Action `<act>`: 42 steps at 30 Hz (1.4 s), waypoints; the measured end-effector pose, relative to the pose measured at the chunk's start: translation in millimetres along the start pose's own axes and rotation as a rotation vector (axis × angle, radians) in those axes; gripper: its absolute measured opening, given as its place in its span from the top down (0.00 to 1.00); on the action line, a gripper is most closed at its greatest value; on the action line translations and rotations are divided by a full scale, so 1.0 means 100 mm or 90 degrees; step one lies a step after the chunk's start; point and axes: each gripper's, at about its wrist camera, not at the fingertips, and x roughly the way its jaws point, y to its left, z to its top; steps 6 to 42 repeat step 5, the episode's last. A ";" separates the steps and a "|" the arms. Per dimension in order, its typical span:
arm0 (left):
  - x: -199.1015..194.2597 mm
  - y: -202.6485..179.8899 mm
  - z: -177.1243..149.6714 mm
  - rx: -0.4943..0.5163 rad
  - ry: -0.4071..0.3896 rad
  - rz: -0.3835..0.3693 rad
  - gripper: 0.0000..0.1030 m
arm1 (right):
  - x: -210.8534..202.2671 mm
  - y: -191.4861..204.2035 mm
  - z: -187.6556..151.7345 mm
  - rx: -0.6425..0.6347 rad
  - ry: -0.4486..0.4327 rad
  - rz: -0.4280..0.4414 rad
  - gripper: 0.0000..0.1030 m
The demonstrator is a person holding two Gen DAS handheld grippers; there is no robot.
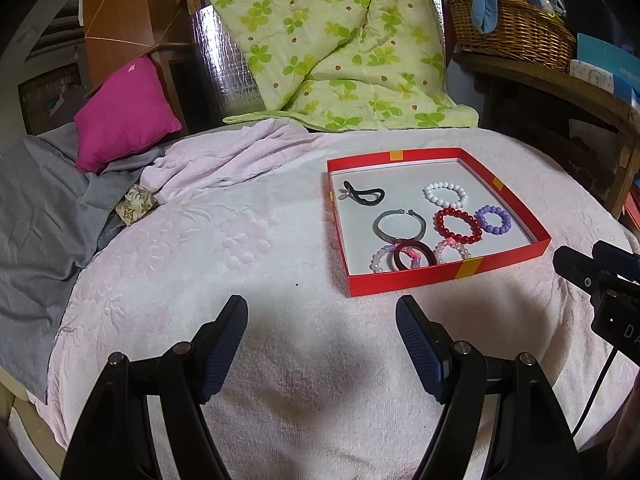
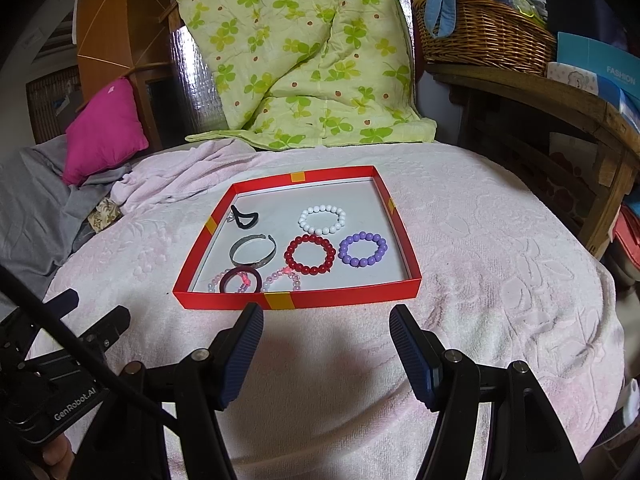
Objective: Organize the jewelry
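Setting: a bed under a pale pink towel (image 2: 480,264), a green clover-print quilt (image 2: 304,64) heaped at twelve o'clock, a magenta cushion (image 1: 124,114) at ten o'clock, a wicker basket (image 2: 484,36) on a wooden shelf at one o'clock.
Tray: a shallow red box lid (image 2: 340,298) with yellow tape tabs lies flat on the towel, at two o'clock from the left gripper and dead ahead of the right.
Jewelry: all inside the lid. A white bead bracelet (image 2: 322,220) sits toward the far wall; a red bead bracelet (image 2: 310,254) lies at centre with a purple bead bracelet (image 2: 363,249) just beside it at three o'clock.
More pieces: a silver cuff bangle (image 2: 253,251) lies at nine o'clock of the red beads, a black hair tie (image 2: 244,216) in the far left corner.
Near wall: a dark maroon ring (image 2: 240,280) overlaps pale pink and clear bead strands (image 2: 282,278).
Left gripper (image 1: 322,344): fingers spread, nothing between them, over bare towel short of the lid.
Right gripper (image 2: 326,350): fingers spread and empty, tips close to the lid's near wall.
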 end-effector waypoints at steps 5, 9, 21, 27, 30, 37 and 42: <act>-0.01 -0.01 0.00 -0.001 0.000 -0.002 0.25 | 0.00 0.00 0.00 0.000 -0.001 -0.001 0.33; -0.01 -0.01 0.00 -0.001 0.000 -0.002 0.25 | 0.00 0.00 0.00 0.000 -0.001 -0.001 0.33; -0.01 -0.01 0.00 -0.001 0.000 -0.002 0.25 | 0.00 0.00 0.00 0.000 -0.001 -0.001 0.33; -0.01 -0.01 0.00 -0.001 0.000 -0.002 0.25 | 0.00 0.00 0.00 0.000 -0.001 -0.001 0.33; -0.01 -0.01 0.00 -0.001 0.000 -0.002 0.25 | 0.00 0.00 0.00 0.000 -0.001 -0.001 0.33; -0.01 -0.01 0.00 -0.001 0.000 -0.002 0.25 | 0.00 0.00 0.00 0.000 -0.001 -0.001 0.33; -0.01 -0.01 0.00 -0.001 0.000 -0.002 0.25 | 0.00 0.00 0.00 0.000 -0.001 -0.001 0.33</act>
